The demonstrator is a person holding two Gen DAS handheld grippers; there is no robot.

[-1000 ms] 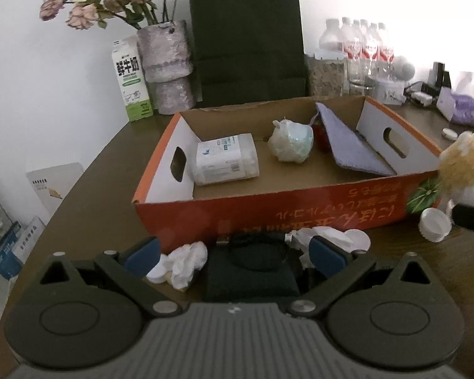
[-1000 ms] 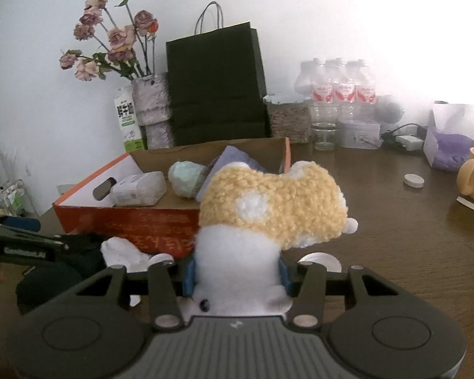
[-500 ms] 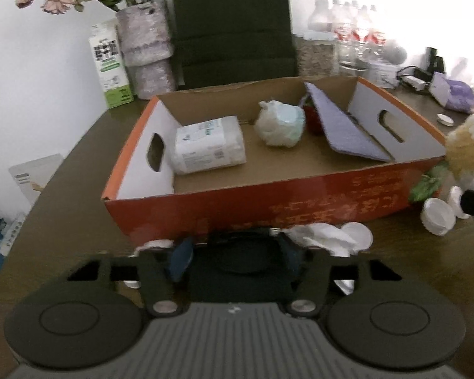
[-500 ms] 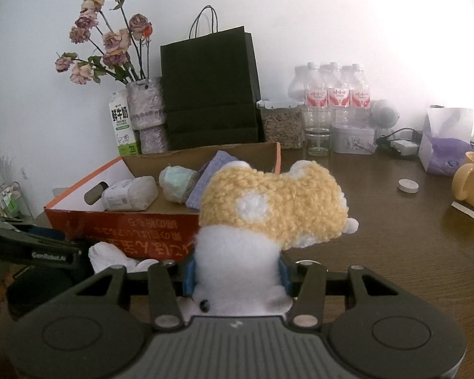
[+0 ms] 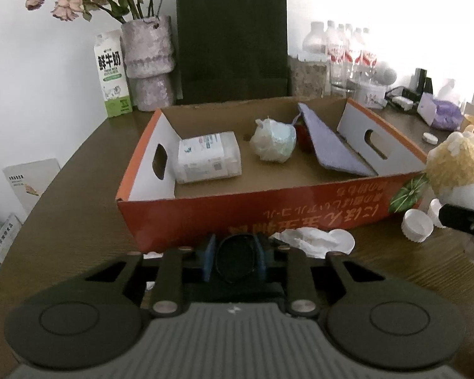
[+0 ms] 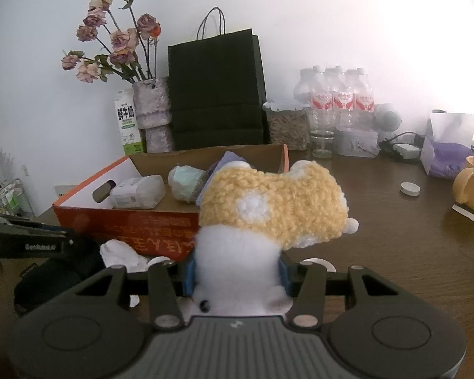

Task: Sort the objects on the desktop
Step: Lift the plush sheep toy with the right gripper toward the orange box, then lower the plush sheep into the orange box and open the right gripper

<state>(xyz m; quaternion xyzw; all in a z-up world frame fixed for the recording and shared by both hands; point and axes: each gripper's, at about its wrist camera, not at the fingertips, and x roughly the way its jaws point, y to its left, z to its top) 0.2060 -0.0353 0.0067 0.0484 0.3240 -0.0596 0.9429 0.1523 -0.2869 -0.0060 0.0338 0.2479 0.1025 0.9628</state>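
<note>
A brown wooden table (image 5: 79, 195) was seen to carry everything. On it, an orange cardboard box (image 5: 300, 208) with white end flaps was set with its long side running across the left wrist view; printed characters on its near wall were seen upside down. Inside it, a clear-wrapped tissue pack (image 5: 208, 157) was laid on its side near the left end, its long axis along the box, and a crumpled bag of pale blue and white material (image 5: 273, 143) was placed near the middle. A purple flat item (image 5: 328, 145) was propped aslant against the right end flap.

A plush toy (image 6: 268, 208), yellow and curly on top and white below, was clamped upright between the blue pads of the right gripper (image 6: 237, 273), in front of the box's right corner.

A dark, soft black object (image 5: 235, 260) with a round ring outline was pinched between the pads of the left gripper (image 5: 233, 260), whose jaws were drawn close together on it, just before the box's near wall. What it was could not be told.

Crumpled white tissue (image 5: 303, 240) and a white cap (image 5: 417, 226) were left on the table beside the box.
</note>
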